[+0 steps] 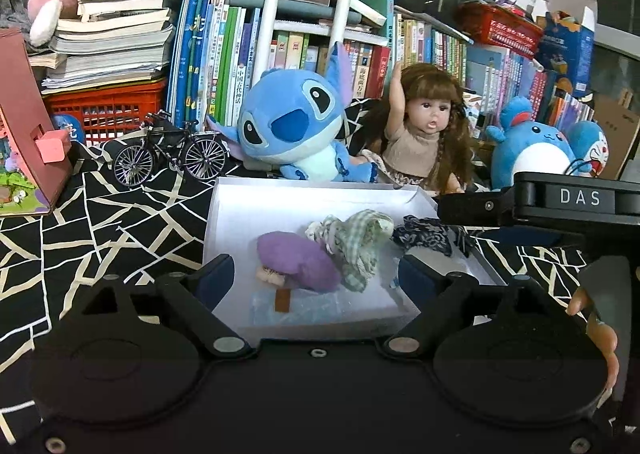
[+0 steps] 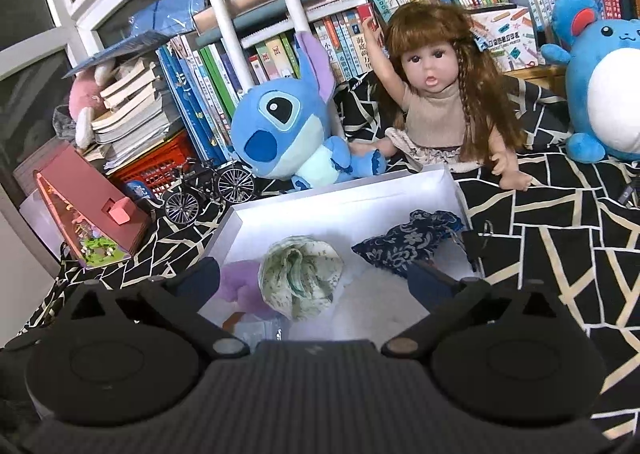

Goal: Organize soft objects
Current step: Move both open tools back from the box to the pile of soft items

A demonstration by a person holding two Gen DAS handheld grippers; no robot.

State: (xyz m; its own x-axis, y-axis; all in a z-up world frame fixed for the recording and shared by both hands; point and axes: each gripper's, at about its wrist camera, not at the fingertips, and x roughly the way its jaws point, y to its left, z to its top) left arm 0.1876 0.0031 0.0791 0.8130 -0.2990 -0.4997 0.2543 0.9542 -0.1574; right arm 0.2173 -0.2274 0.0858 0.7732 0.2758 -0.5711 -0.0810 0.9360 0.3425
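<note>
While both pairs of jaws gape empty at frame bottom, the left gripper [image 1: 316,274] and right gripper [image 2: 316,278] frame a white box [image 2: 340,199] holding a purple plush [image 1: 298,260], checked cloth [image 2: 300,274] and navy pouch [image 2: 408,240]; beyond sit a blue plush [image 1: 288,125] and doll [image 2: 432,93].

Both wrist cameras look forward and somewhat downward from close above the near edge of the white box [image 1: 320,189] on the tabletop [image 1: 120,221]. The left view looks squarely; the right view sits further right, tilted. Both share the box, blue plush [image 2: 280,121], doll [image 2: 432,93] and bookshelf [image 1: 440,45].
</note>
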